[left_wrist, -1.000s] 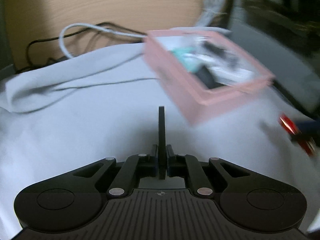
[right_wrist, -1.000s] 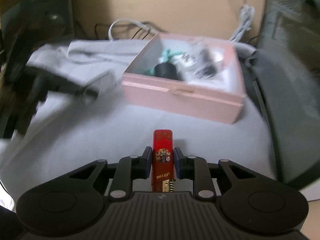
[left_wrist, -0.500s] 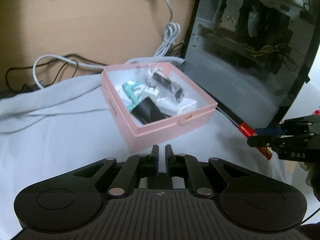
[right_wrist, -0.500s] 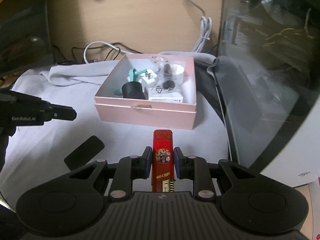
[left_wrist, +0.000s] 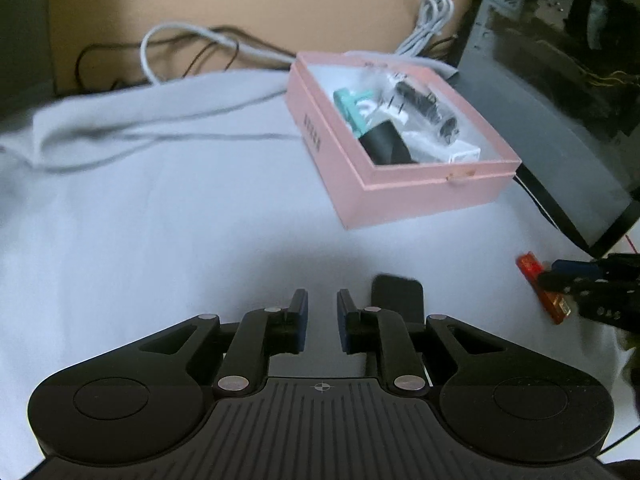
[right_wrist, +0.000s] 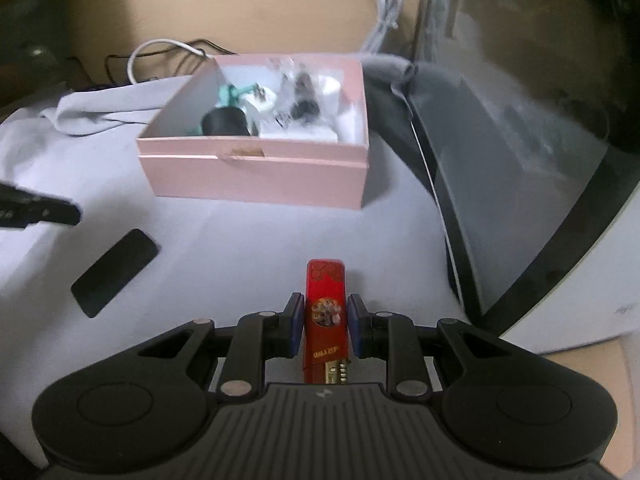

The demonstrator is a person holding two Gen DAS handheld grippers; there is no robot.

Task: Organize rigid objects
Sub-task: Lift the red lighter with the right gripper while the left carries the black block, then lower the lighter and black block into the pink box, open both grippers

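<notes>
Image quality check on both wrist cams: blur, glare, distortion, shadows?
Left wrist view: pink box contents smeared by motion blur, fisheye bends the edges, left gripper casts a soft shadow on the white cloth. Right wrist view: red lighter fairly sharp, box blurred, hazy reflections on the glass panel.

No legible text; print on red lighter too blurred
</notes>
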